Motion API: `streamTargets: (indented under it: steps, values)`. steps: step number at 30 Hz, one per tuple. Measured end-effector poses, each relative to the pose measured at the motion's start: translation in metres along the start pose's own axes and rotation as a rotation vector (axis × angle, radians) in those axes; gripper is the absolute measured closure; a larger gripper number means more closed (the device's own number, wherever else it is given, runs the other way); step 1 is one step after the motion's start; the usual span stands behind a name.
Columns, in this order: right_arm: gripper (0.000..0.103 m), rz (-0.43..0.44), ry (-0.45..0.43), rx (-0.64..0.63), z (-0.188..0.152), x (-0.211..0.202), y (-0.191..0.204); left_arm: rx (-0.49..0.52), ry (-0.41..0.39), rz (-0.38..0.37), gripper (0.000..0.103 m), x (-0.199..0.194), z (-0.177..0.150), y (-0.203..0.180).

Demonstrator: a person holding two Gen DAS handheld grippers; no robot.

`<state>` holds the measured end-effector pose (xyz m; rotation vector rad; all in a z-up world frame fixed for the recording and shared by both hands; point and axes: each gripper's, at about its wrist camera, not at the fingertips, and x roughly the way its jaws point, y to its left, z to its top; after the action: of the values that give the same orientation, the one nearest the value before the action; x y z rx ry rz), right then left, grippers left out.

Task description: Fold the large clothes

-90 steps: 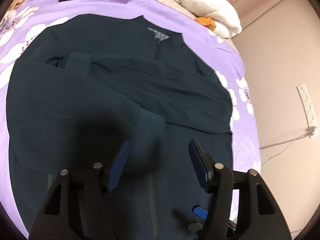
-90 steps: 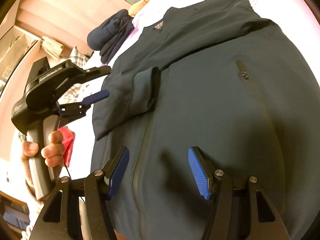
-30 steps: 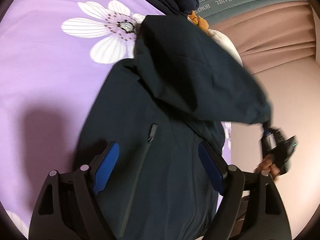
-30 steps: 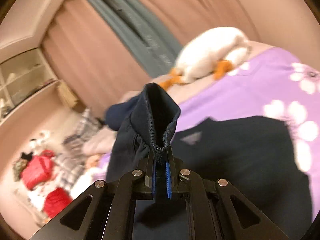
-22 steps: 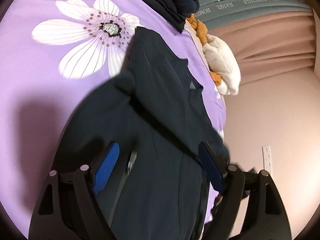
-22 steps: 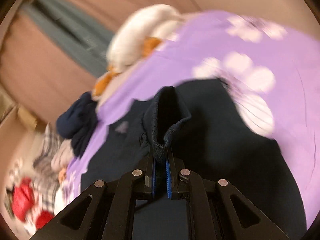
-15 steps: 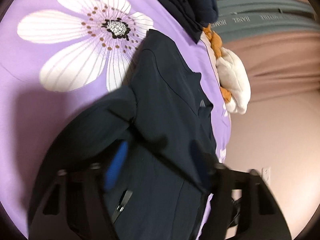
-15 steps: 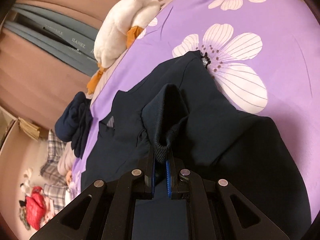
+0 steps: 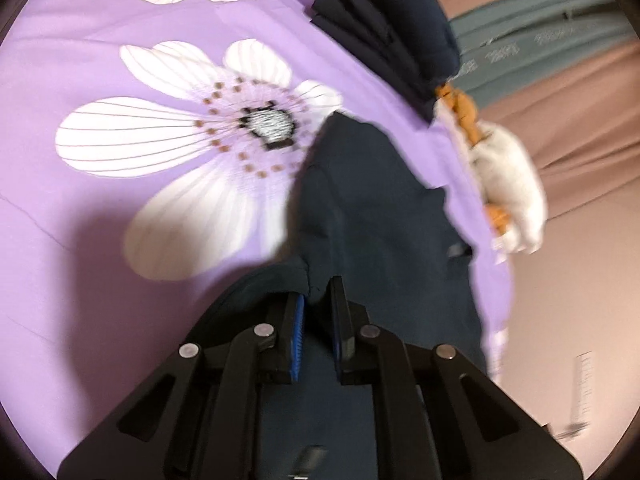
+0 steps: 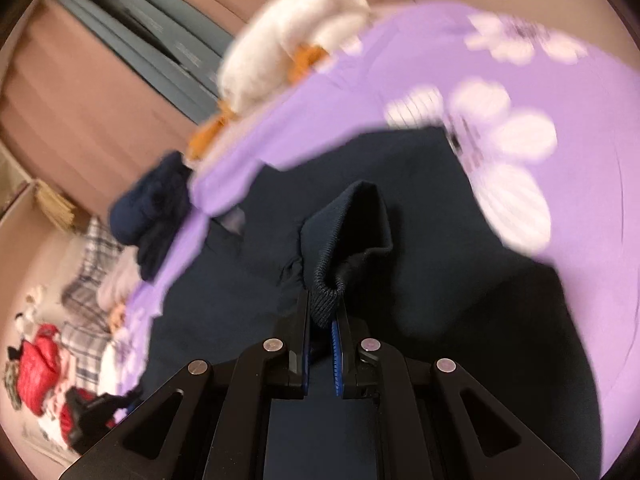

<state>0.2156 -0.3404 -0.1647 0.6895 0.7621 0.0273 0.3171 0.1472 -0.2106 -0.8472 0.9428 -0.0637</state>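
A dark navy jacket (image 9: 384,216) lies on the purple flowered bedspread (image 9: 120,72). My left gripper (image 9: 318,300) is shut on a fold of the jacket's edge near its side. In the right wrist view the same jacket (image 10: 460,264) spreads below. My right gripper (image 10: 322,320) is shut on the ribbed sleeve cuff (image 10: 344,232), which stands up from the jaws. Both views are blurred by motion.
A stack of folded dark clothes (image 9: 392,28) sits at the far edge of the bed, also in the right wrist view (image 10: 152,208). A white and orange plush toy (image 9: 504,184) lies beside it (image 10: 296,36). Curtains hang behind. Red and plaid items (image 10: 44,352) lie on the floor.
My left gripper has closed from wide open onto a fold of the jacket. My right gripper keeps its hold on the cuff and has swung over the jacket.
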Motion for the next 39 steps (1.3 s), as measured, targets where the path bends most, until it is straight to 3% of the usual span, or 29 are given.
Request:
streamTargets:
  steps: [5,8,11,14,16,17,20,23,25,26,27,31,35,37,39]
  values:
    - [0.093,-0.018,0.038,0.027,-0.008,0.009,-0.016,0.093,0.072,0.019,0.084,0.003,-0.005,0.006]
    - [0.093,-0.017,0.030,0.035,-0.001,0.003,-0.019,0.190,0.070,0.053,0.070,-0.009,-0.006,0.002]
    - [0.092,-0.039,0.000,0.001,0.004,-0.008,-0.012,0.238,0.039,0.073,0.070,-0.030,-0.003,0.003]
    - [0.075,-0.124,-0.077,-0.079,0.005,-0.022,0.005,0.279,0.003,0.053,0.070,-0.045,0.001,-0.010]
    - [0.056,-0.198,-0.152,-0.107,0.007,-0.032,0.016,0.321,0.000,0.038,0.070,-0.044,0.000,-0.027]
    - [0.055,-0.204,-0.172,-0.106,0.008,-0.035,0.017,0.349,0.007,0.019,0.070,-0.041,-0.002,-0.039]
    - [0.055,-0.149,-0.203,-0.150,0.010,-0.037,0.031,0.402,0.033,-0.016,0.071,-0.026,-0.008,-0.066]
    - [0.056,-0.033,-0.119,-0.261,0.009,-0.017,0.051,0.456,0.053,-0.037,0.072,-0.004,-0.015,-0.097]
    - [0.064,0.023,-0.078,-0.296,0.007,-0.004,0.060,0.474,0.065,-0.043,0.079,0.007,-0.019,-0.109]
    - [0.066,0.025,-0.069,-0.307,0.006,0.002,0.063,0.487,0.079,-0.044,0.092,0.018,-0.022,-0.116]
    - [0.070,0.022,-0.061,-0.320,0.005,0.008,0.066,0.497,0.088,-0.040,0.095,0.026,-0.024,-0.120]
    - [0.072,-0.006,-0.003,-0.339,0.003,0.034,0.064,0.530,0.101,0.035,0.095,0.058,-0.026,-0.121]
    - [0.073,-0.057,0.044,-0.332,0.000,0.043,0.051,0.488,0.148,0.101,0.098,0.084,-0.020,-0.098]
    - [0.074,-0.073,0.070,-0.312,0.000,0.049,0.039,0.447,0.155,0.085,0.100,0.089,-0.016,-0.088]
    - [0.082,-0.061,0.080,-0.278,0.001,0.050,0.029,0.425,0.164,0.077,0.101,0.089,-0.012,-0.087]
